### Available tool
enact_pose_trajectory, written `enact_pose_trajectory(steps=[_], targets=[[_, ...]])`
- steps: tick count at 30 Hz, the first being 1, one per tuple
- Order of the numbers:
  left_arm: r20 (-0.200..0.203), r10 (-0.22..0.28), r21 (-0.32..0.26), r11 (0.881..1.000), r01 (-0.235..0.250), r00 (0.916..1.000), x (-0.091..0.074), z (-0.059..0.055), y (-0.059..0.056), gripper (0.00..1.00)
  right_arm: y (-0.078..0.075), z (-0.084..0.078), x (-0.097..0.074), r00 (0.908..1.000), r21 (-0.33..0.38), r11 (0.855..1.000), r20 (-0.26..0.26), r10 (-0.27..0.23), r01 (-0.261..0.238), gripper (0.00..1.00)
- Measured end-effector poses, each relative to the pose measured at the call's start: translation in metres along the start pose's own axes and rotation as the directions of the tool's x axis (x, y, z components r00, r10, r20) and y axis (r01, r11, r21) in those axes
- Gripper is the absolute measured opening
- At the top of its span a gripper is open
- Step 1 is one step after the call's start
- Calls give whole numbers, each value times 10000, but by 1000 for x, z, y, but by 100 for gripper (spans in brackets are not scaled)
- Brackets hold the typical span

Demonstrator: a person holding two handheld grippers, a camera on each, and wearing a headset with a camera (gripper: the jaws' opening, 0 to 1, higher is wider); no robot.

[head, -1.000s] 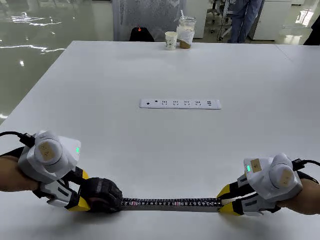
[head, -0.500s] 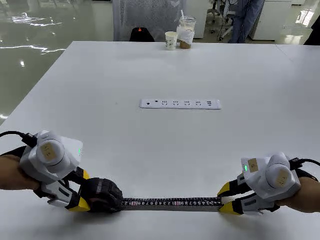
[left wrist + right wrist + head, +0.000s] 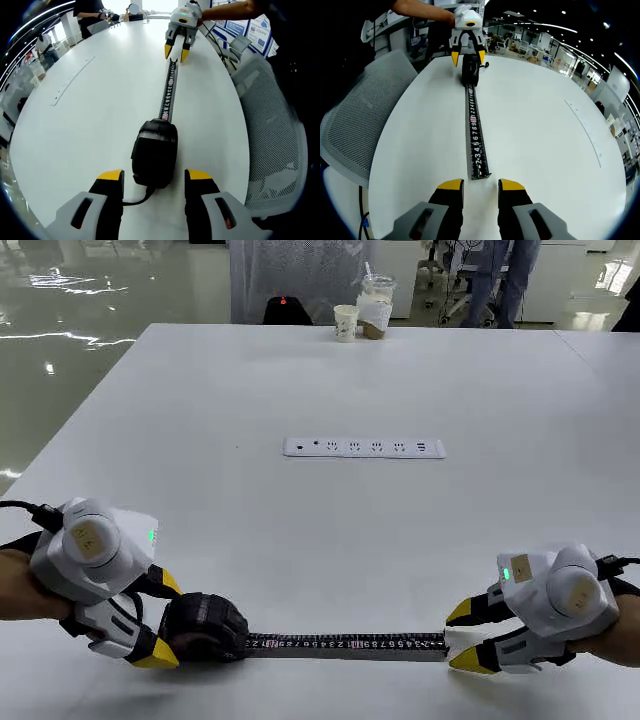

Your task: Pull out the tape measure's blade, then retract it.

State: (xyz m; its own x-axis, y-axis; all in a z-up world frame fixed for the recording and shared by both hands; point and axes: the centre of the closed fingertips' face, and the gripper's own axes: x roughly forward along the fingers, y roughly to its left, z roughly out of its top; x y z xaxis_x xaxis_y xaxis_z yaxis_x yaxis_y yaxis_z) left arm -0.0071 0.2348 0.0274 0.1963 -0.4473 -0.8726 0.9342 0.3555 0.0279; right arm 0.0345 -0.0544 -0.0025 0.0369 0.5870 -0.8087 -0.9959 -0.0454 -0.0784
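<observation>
- The black tape measure case [image 3: 203, 626] lies near-left on the white table [image 3: 300, 370], between the left gripper's [image 3: 164, 620] jaws.
- Its numbered blade [image 3: 345, 644] runs right, ending just short of the right gripper [image 3: 460, 637].
- A white power strip [image 3: 364, 448] lies behind.

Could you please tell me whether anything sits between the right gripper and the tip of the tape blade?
Nothing visible does: only white tabletop separates the open right gripper from the tip of the black numbered steel blade.

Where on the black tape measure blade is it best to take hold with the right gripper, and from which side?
The black tape measure blade lies flat and straight on the white table, its free end just ahead of the open right gripper. Probably grip that end, coming along the blade's line, jaws shutting on its two side edges.
</observation>
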Motion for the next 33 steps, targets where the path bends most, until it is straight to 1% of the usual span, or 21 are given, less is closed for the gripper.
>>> enact_pose_trajectory(steps=[4, 7, 9, 12, 15, 19, 20, 23, 26, 29, 33], targets=[[15, 90, -367, 9993, -89, 10000, 0, -4, -4, 52, 2, -2, -2, 9999, 134, 9998, -50, -113, 114, 28], [71, 155, -613, 9980, -150, 9999, 0, -7, -8, 55, 3, -3, -4, 9998, 413, 9989, -8, -218, 218, 31], [216, 232, -986, 9949, -209, 9995, -1, -7, -11, 57, 6, -3, -6, 9997, 475, 9986, 25, -243, 242, 33], [373, 416, -1449, 9888, -358, 9984, -4, -6, -14, 61, 10, -2, -6, 9994, 787, 9964, 86, -323, 316, 36], [552, 605, -1735, 9836, -501, 9966, -8, -2, -18, 64, 14, 0, -7, 9990, 908, 9951, 182, -397, 379, 38], [760, 758, -1900, 9799, -602, 9942, -10, 1, -23, 67, 18, 2, -7, 9985, 1226, 9914, 248, -491, 458, 43], [883, 844, -2019, 9772, -652, 9925, -10, 3, -24, 68, 19, 3, -8, 9980, 1270, 9906, 305, -558, 515, 44], [1078, 939, -2305, 9708, -670, 9897, -12, 5, -28, 70, 21, 5, -10, 9972, 1412, 9883, 386, -645, 584, 45], [1208, 1049, -2498, 9656, -720, 9871, -12, 6, -32, 73, 23, 6, -12, 9959, 1666, 9835, 449, -789, 704, 49], [1386, 1206, -2784, 9573, -782, 9830, -13, 8, -37, 75, 25, 4, -13, 9944, 1946, 9769, 400, -977, 882, 53], [1648, 1502, -3207, 9428, -911, 9748, -13, 9, -42, 79, 31, 3, -13, 9931, 2208, 9705, 439, -1090, 967, 54]])
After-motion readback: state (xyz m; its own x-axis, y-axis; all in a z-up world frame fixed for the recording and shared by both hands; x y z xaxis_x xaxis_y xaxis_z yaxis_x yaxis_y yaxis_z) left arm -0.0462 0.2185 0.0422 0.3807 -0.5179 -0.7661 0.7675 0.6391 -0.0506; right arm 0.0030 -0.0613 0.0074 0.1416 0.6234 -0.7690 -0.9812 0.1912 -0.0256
